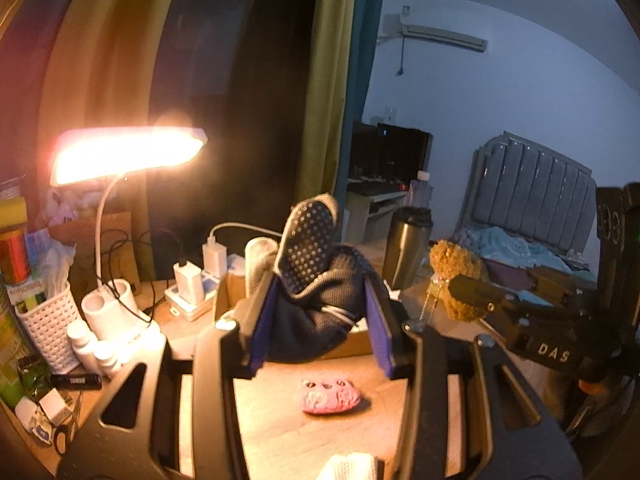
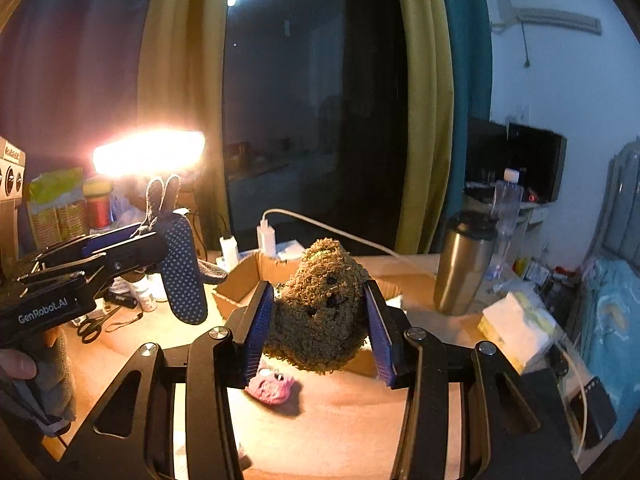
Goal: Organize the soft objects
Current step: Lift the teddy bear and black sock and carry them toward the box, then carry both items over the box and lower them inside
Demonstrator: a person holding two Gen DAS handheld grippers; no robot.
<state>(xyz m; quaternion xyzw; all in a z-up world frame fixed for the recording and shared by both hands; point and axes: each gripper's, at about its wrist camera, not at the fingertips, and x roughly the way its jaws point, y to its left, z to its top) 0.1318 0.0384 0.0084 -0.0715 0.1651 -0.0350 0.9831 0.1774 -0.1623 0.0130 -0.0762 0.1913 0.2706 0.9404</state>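
My left gripper [image 1: 320, 316] is shut on a dark blue sock with white grip dots [image 1: 316, 280] and holds it above the desk, in front of an open cardboard box [image 1: 228, 296]. It also shows in the right wrist view [image 2: 182, 276], hanging from the left gripper [image 2: 156, 240]. My right gripper [image 2: 320, 312] is shut on a fuzzy brown plush [image 2: 320, 312] above the same box [image 2: 248, 276]; the plush also shows in the left wrist view [image 1: 456, 272]. A pink soft toy [image 1: 330, 396] lies on the desk below both grippers [image 2: 270, 386].
A lit desk lamp [image 1: 124, 156] stands at the left with a white basket [image 1: 48, 328], small bottles and chargers [image 1: 192, 280]. A steel tumbler [image 2: 464, 264] and white tissues [image 2: 516, 324] are at the right. Scissors [image 2: 94, 326] lie on the desk. A bed [image 1: 520, 248] is behind.
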